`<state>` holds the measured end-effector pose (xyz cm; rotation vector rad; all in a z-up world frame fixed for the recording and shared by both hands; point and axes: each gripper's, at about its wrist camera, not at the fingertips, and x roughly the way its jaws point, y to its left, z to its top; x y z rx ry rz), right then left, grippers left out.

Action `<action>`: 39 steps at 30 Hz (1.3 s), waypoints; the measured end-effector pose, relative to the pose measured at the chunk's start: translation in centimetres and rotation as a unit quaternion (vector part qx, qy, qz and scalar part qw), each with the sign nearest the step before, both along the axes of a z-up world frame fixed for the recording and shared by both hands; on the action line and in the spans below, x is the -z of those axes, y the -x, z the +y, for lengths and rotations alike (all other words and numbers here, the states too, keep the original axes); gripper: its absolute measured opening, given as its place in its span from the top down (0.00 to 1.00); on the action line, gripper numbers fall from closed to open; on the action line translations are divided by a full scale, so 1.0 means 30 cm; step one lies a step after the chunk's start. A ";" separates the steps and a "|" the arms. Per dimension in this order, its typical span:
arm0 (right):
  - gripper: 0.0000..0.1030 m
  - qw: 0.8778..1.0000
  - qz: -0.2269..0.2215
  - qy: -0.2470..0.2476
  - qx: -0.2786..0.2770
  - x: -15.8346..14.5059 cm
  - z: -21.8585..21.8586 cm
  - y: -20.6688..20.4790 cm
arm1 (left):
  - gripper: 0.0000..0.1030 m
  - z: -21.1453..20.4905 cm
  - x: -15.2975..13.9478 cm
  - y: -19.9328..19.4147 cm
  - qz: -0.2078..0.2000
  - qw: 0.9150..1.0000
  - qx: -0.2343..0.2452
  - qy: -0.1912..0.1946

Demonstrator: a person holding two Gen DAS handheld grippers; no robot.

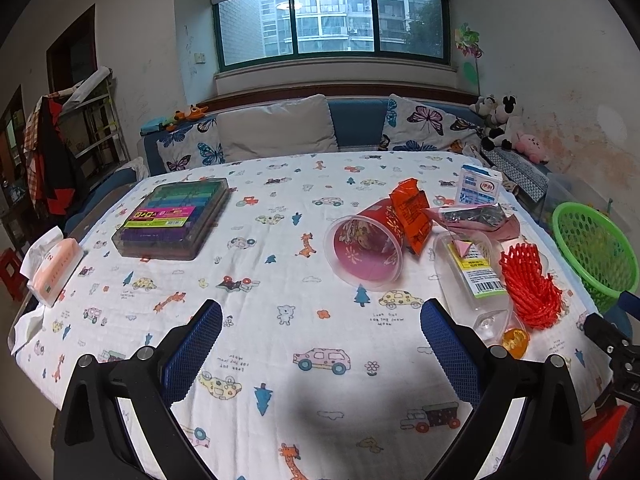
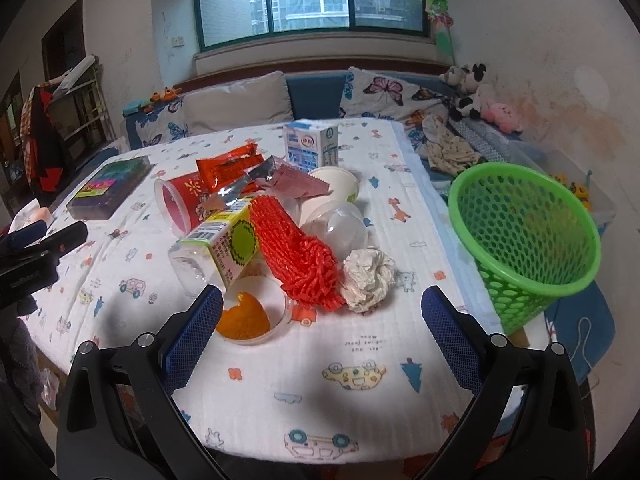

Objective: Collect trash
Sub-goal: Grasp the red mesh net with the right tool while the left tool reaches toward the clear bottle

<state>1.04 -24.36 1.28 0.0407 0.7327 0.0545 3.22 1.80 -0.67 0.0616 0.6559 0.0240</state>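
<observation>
Both grippers hang above the printed tablecloth [image 2: 360, 420], jaws spread wide and holding nothing. The right gripper [image 2: 322, 332] faces the trash heap: a clear dish with orange peel [image 2: 246, 316] just beside its left finger, red foam netting [image 2: 296, 248] and a crumpled paper ball [image 2: 368, 276] behind that. The green basket [image 2: 524, 236] stands right of the heap, tilted at the table's edge. The left gripper [image 1: 320, 344] waits left of the heap, facing the tipped red cup [image 1: 366, 246]. Risks, by judgement: the light netting may snag neighbouring litter, and a careless drop could nudge the basket over.
</observation>
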 end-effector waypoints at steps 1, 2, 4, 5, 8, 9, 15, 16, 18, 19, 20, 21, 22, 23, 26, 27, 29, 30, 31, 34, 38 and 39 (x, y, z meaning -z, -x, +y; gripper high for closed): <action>0.04 1.000 0.002 0.001 -0.002 0.006 0.003 -0.008 | 0.07 0.002 0.002 -0.004 0.001 1.000 -0.001 0.000; 0.05 1.000 0.005 0.003 -0.007 0.015 0.007 -0.023 | 0.07 0.003 0.002 -0.010 0.003 1.000 -0.002 0.000; 0.08 1.000 0.013 0.007 -0.014 0.030 0.014 -0.047 | 0.07 0.004 0.005 -0.018 0.007 1.000 -0.003 0.000; 0.10 1.000 0.016 0.007 -0.018 0.038 0.018 -0.062 | 0.07 0.006 0.008 -0.022 0.008 1.000 -0.003 0.000; 0.13 0.999 0.029 0.018 -0.030 0.063 0.036 -0.111 | 0.07 0.012 0.012 -0.035 0.013 1.000 -0.004 0.000; 0.15 0.999 0.032 0.021 -0.033 0.068 0.041 -0.122 | 0.07 0.015 0.013 -0.039 0.014 1.000 -0.005 0.000; 0.23 0.996 0.058 0.050 -0.053 0.114 0.072 -0.213 | 0.07 0.024 0.013 -0.068 0.023 1.000 -0.006 0.007; 0.24 0.995 0.061 0.057 -0.054 0.119 0.078 -0.222 | 0.07 0.024 0.014 -0.073 0.023 1.000 -0.006 0.006; 0.26 0.994 0.059 0.076 -0.057 0.124 0.090 -0.232 | 0.07 0.023 0.016 -0.077 0.024 1.000 -0.003 0.007; 0.27 0.993 0.058 0.083 -0.058 0.125 0.094 -0.238 | 0.07 0.020 0.017 -0.078 0.025 1.000 -0.001 0.007; 0.27 0.993 0.056 0.091 -0.059 0.126 0.098 -0.243 | 0.07 0.017 0.017 -0.079 0.026 1.000 0.001 0.007; 0.28 0.992 0.057 0.094 -0.061 0.128 0.101 -0.248 | 0.07 0.015 0.018 -0.082 0.028 1.000 0.004 0.009; 0.30 0.992 0.057 0.095 -0.062 0.130 0.104 -0.247 | 0.07 0.011 0.020 -0.084 0.031 0.999 0.008 0.012; 0.35 0.991 0.057 0.102 -0.062 0.131 0.105 -0.247 | 0.07 0.008 0.020 -0.088 0.034 0.999 0.012 0.016; 0.43 0.991 0.055 0.103 -0.062 0.129 0.101 -0.245 | 0.07 -0.005 0.018 -0.094 0.038 0.999 0.025 0.024; 0.47 0.992 0.055 0.098 -0.060 0.129 0.092 -0.246 | 0.07 -0.012 0.017 -0.093 0.038 0.998 0.030 0.026; 0.52 0.993 0.055 0.085 -0.060 0.123 0.077 -0.248 | 0.07 -0.031 0.014 -0.100 0.042 0.998 0.043 0.032; 0.56 0.994 0.055 0.074 -0.061 0.118 0.067 -0.246 | 0.07 -0.042 0.013 -0.103 0.043 0.997 0.048 0.033; 0.59 0.994 0.055 0.067 -0.062 0.115 0.063 -0.244 | 0.07 -0.053 0.014 -0.105 0.043 0.997 0.052 0.033; 0.63 0.996 0.055 0.035 -0.061 0.104 0.030 -0.238 | 0.07 -0.083 0.015 -0.115 0.050 0.995 0.069 0.046; 0.68 0.997 0.045 0.009 -0.064 0.076 0.009 -0.212 | 0.07 -0.124 0.029 -0.125 0.060 0.992 0.090 0.066; 0.68 0.997 0.039 0.005 -0.064 0.063 0.003 -0.203 | 0.07 -0.136 0.033 -0.127 0.062 0.991 0.094 0.069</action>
